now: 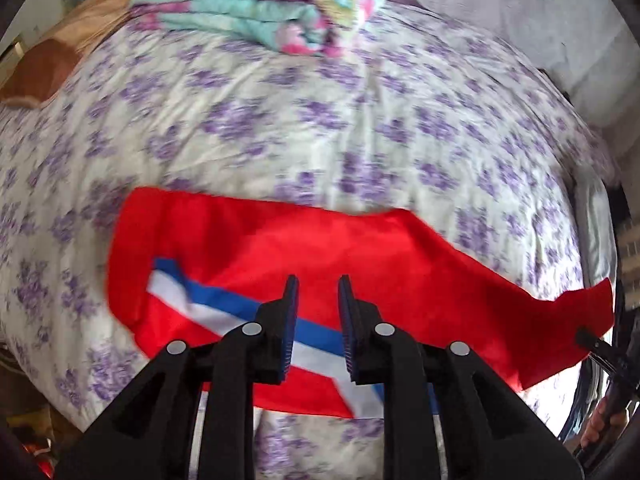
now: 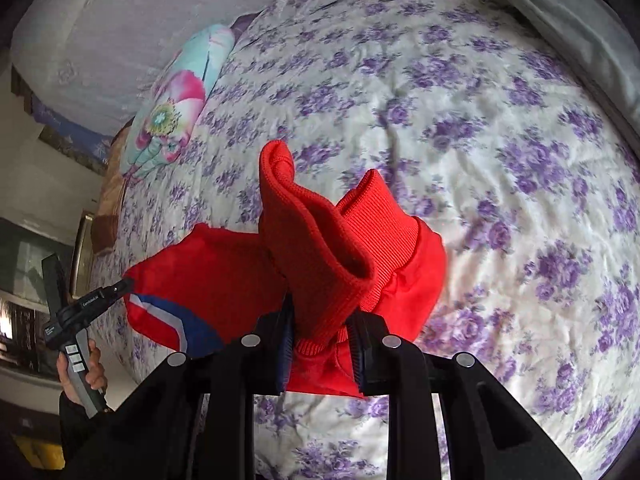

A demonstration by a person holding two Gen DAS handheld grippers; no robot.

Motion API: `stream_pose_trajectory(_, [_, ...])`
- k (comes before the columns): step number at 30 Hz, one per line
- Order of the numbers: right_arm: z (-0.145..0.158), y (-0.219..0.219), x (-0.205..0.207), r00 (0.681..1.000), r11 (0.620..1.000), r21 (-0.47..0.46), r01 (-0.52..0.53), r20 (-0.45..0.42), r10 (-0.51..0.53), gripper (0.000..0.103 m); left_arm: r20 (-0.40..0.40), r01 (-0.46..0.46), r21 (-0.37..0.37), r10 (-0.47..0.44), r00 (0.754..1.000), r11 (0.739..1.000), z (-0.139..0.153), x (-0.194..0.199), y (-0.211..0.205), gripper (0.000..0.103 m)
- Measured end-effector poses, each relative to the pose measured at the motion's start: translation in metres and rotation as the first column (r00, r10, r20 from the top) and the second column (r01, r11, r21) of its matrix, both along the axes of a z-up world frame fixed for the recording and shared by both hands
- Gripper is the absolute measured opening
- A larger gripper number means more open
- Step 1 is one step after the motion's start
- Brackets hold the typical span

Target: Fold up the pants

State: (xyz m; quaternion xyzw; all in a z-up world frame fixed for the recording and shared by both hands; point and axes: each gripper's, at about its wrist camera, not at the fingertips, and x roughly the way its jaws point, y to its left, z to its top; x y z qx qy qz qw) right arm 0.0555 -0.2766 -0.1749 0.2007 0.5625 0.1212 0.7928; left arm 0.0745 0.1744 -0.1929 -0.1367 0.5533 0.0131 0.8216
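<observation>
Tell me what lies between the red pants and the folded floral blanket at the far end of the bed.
Only bare purple-flowered bedsheet separates the red pants from the folded floral blanket; nothing else sits there. The left wrist view shows it best.

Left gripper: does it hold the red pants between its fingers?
No, the left gripper is open, and the red pants lie beyond its fingers, not pinched between them.

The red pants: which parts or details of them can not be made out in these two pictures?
- Waistband: not visible in either view.
- Grip of the left hand-held gripper: the left wrist view shows a gap between its fingers over the red pants; contact is unclear.
- Fabric between the fingers of the right hand-held gripper: partly hidden by the ribbed cuffs.
- Stripe: blurred, partly covered by the fingers.
</observation>
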Motion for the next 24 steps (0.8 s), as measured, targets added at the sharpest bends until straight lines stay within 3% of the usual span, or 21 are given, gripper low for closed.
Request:
stream_pose_trajectory(4, [0.005, 0.045, 0.020, 0.995, 0.994, -0.040, -0.102, -0.007, 0.102, 0.024, -0.027, -0.097, -0.051, 0.096, 0.995, 0.994, -0.020, -0.013, 0.037, 0.018])
stream_pose_trajectory(8, [0.003, 0.102, 0.030, 0.979, 0.972, -0.115, -0.204, 0.003, 0.206, 0.024, -0.060, -0.109, -0.079, 0.105, 0.993, 0.991, -0.040, -0.020, 0.042, 0.018])
stream_pose_trajectory(15, [-0.046, 0.214, 0.030, 0.935, 0.906, -0.243, -0.346, -0.005, 0.356, 0.024, -0.099, -0.098, -0.063, 0.091, 0.991, 0.993, -0.060, -0.020, 0.034, 0.018])
stream_pose_trajectory(18, [-0.065, 0.244, 0.028, 0.901, 0.868, -0.250, -0.429, -0.046, 0.432, 0.043, -0.105, -0.088, -0.054, 0.082, 0.991, 0.995, -0.061, -0.019, 0.034, 0.018])
stream_pose_trajectory(23, [-0.035, 0.239, 0.027, 0.871, 0.857, -0.157, -0.492, -0.072, 0.486, 0.055, -0.108, -0.080, -0.067, 0.073, 0.991, 0.994, -0.062, -0.018, 0.038, 0.018])
stream_pose_trajectory(24, [-0.026, 0.235, 0.028, 0.868, 0.857, -0.138, -0.497, -0.071, 0.492, 0.063, -0.109, -0.081, -0.070, 0.074, 0.991, 0.994, -0.061, -0.018, 0.038, 0.018])
